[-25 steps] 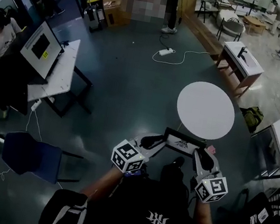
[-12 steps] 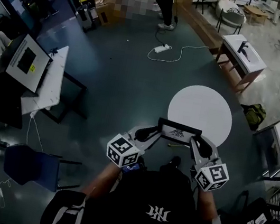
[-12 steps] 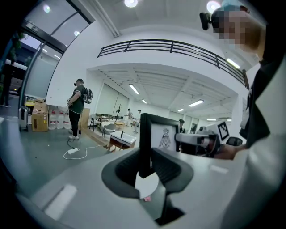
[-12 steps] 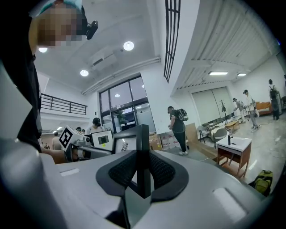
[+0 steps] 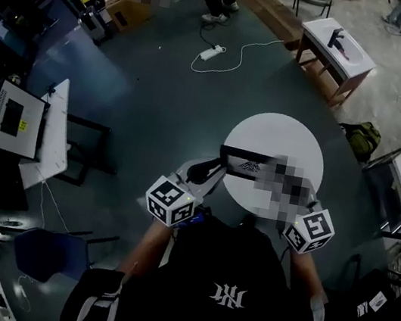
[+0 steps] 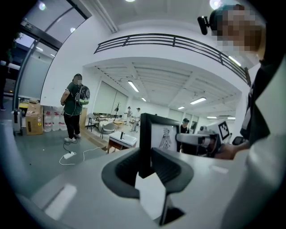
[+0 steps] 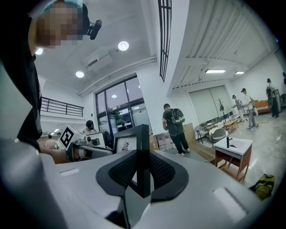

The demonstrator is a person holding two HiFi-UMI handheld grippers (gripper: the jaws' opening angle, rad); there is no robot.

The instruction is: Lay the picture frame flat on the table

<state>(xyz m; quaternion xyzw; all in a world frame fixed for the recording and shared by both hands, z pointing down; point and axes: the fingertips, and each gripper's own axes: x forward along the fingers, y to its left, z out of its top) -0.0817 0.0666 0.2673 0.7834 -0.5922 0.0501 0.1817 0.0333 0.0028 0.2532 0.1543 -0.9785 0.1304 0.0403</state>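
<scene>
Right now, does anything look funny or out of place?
The black picture frame is not lying down: the left gripper and right gripper clamp its side edges, holding it up over the round white table. Nothing looks broken.

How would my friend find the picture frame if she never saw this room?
Find the round white table on the dark floor. At its near side, the picture frame is held upright between the left gripper and the right gripper, one clamped on each side edge. Nothing else there has a black border round a white sheet with a small dark drawing.
</scene>
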